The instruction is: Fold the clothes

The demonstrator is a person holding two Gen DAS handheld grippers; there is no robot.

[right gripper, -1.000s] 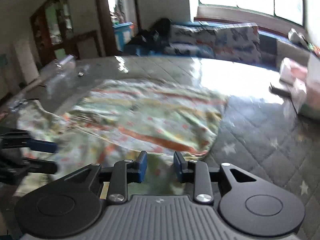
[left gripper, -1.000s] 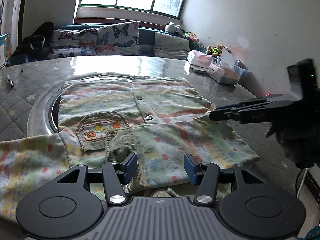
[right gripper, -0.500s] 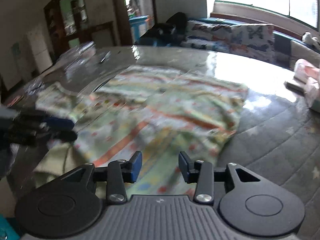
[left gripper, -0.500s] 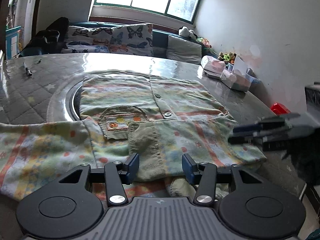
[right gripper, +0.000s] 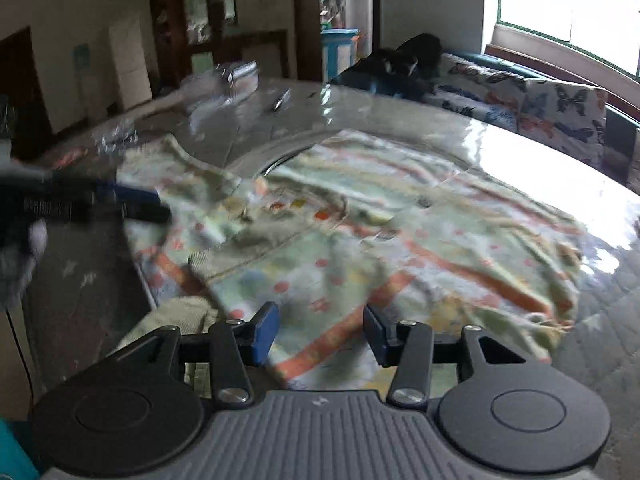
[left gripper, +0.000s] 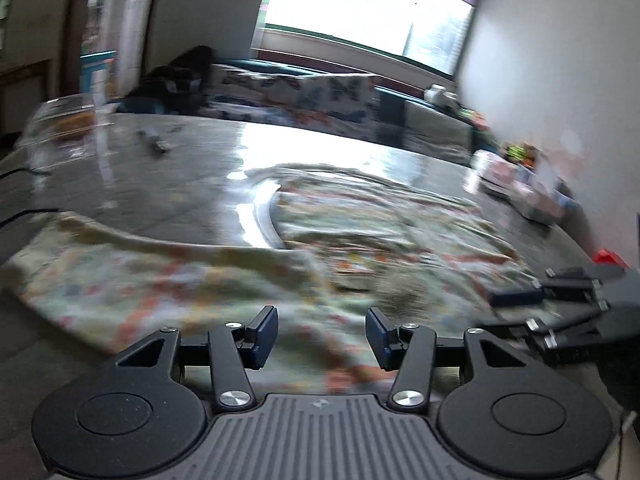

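A pale green child's cardigan (left gripper: 360,236) with orange stripes and dots lies flat on the round table; it also shows in the right wrist view (right gripper: 400,232). One sleeve (left gripper: 132,276) stretches out to the left. The other sleeve (right gripper: 304,276) is folded over the body. My left gripper (left gripper: 322,334) is open and empty, just above the near hem. My right gripper (right gripper: 320,330) is open and empty over the folded sleeve. Each gripper shows in the other's view, the right one (left gripper: 520,298) and the left one (right gripper: 136,204). Both views are blurred.
The grey quilted table (left gripper: 160,184) has a glossy cover. A pen (left gripper: 154,142) and a clear container (left gripper: 68,124) lie at the far left. Boxes and tissue packs (left gripper: 524,188) stand at the right edge. A sofa with butterfly cushions (right gripper: 540,100) stands behind.
Both grippers have opened wider and swung left. The left view now faces the outstretched left sleeve. The right gripper has pulled back nearer the table's front edge.
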